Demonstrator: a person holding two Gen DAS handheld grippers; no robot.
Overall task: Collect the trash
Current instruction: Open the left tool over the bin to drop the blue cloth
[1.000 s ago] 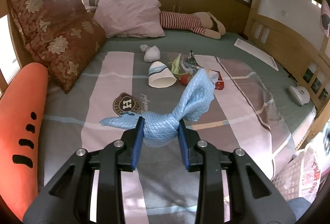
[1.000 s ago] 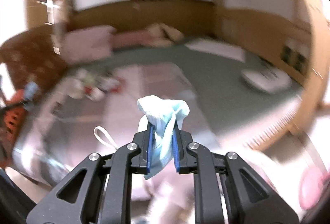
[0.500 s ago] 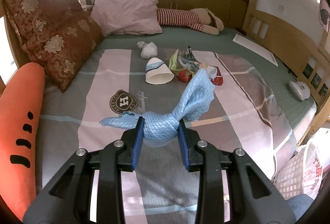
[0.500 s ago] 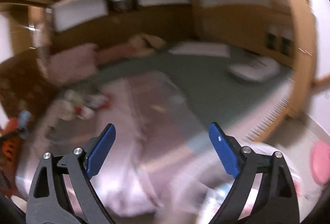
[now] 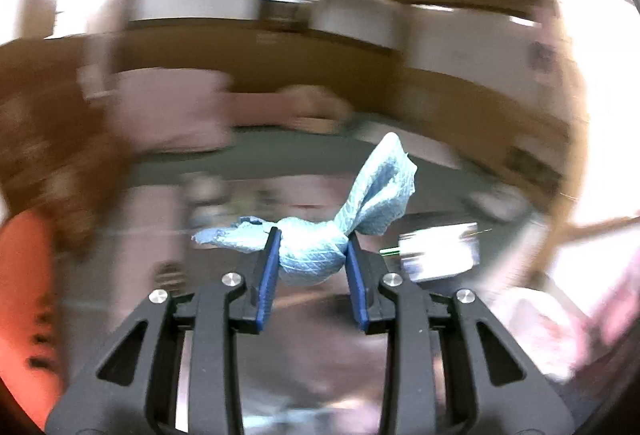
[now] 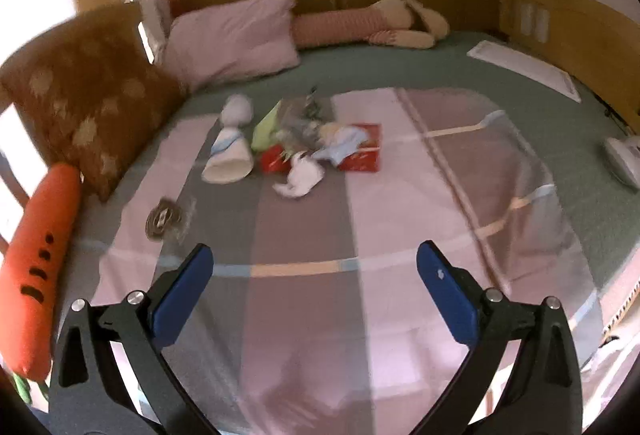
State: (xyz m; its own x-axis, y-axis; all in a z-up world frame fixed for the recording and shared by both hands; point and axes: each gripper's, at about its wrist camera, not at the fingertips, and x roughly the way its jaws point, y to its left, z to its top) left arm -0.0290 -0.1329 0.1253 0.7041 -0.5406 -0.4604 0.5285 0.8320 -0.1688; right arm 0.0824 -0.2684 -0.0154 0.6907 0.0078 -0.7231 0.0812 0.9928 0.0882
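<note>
My left gripper (image 5: 313, 241) is shut on a crumpled blue cloth (image 5: 316, 251) and holds it in the air; the background of that view is blurred. My right gripper (image 6: 314, 267) is open and empty above the near part of the bed. Trash lies in a pile at mid-bed: a white paper cup (image 6: 229, 159) on its side, a crumpled white tissue (image 6: 301, 177), a red box (image 6: 362, 153), a green wrapper (image 6: 266, 129), a red packet (image 6: 274, 159) and a white wad (image 6: 237, 109).
The bed has a striped pink and grey blanket (image 6: 400, 195). A brown floral cushion (image 6: 88, 107), a pink pillow (image 6: 232, 39), an orange carrot plush (image 6: 38, 259) and a striped plush toy (image 6: 372, 23) line its left and far sides. A white device (image 6: 624, 159) lies at right.
My right gripper opened and let go of its pale blue cloth, then turned to face the bed. My left gripper swung quickly with its blue cloth, blurring its view.
</note>
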